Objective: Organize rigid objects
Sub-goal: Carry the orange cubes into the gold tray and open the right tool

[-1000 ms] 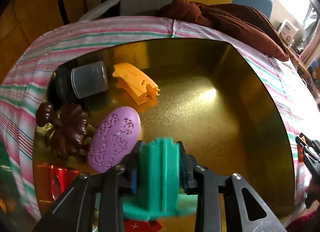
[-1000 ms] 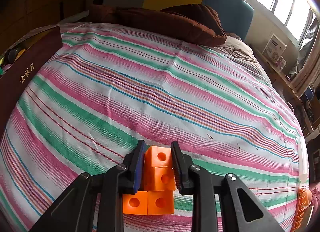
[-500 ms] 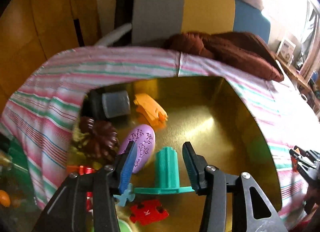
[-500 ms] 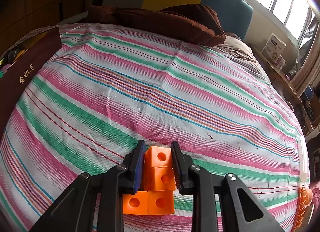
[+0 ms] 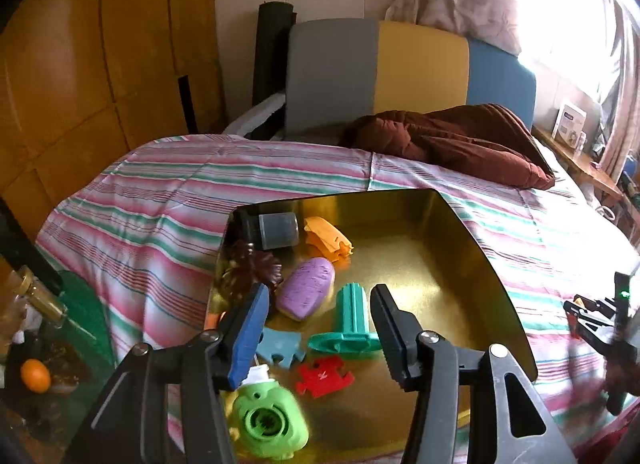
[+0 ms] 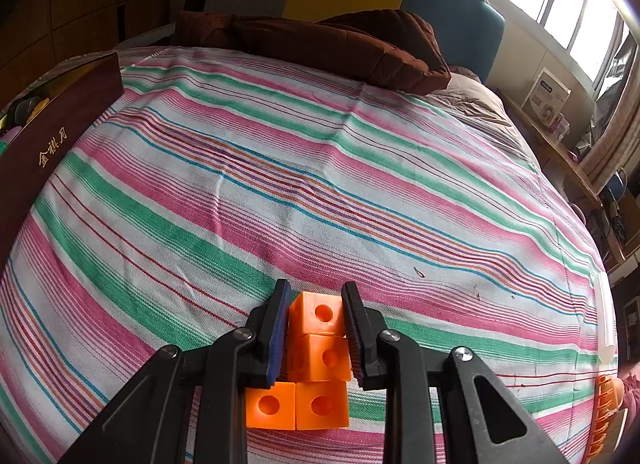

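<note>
Left wrist view, left hand-held gripper (image 5: 320,318) opening above teal toy (image 5: 352,322) in tray (image 5: 486,264), lower centre, right hand-held gripper (image 6: 315,322) pinching orange blocks (image 6: 316,348) on bed (image 6: 280,183).

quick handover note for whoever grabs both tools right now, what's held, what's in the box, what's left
Left tool: jaws opening, nothing held; it hangs above the teal toy, which stands in the gold box.
Right tool: shut on the orange blocks, low over the striped bedspread.
Done: teal toy, purple oval, red puzzle piece and other toys are in the box.
Left: carry the orange blocks to the box.
</note>
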A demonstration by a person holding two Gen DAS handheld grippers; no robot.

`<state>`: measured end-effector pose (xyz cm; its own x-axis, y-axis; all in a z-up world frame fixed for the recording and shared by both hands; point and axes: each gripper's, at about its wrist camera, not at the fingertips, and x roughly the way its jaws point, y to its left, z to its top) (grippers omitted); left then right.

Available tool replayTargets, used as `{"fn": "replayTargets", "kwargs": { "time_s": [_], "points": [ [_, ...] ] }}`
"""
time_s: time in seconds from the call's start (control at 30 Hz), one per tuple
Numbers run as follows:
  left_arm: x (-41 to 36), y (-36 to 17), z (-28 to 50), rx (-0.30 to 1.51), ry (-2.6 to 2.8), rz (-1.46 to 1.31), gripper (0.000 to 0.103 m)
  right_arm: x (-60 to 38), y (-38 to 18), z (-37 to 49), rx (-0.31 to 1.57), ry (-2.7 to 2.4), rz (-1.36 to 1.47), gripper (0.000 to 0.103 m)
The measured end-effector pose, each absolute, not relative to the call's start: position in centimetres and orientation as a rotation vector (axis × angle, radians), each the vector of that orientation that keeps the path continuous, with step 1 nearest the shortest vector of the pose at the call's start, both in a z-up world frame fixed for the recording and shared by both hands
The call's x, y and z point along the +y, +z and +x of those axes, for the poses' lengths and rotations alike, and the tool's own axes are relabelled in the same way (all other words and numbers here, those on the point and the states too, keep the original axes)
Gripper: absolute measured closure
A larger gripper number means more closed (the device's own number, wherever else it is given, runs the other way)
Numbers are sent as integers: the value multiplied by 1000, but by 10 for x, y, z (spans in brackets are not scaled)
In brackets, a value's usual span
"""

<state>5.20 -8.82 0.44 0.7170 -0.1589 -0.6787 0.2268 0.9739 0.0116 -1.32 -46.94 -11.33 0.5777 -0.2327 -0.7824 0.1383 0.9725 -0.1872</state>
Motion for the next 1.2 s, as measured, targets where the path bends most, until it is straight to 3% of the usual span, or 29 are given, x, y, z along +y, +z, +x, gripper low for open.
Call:
{"fn": "replayTargets", "kwargs": {
  "time_s": [1.0,1.2],
  "points": [
    [-43,-12,36,763,-142,60,48,-455,-112,2,1049,-384,-90,80],
    [-33,-13,36,761,-131,42,48,-452,-91,5,1041,-370,49,84]
  ]
}}
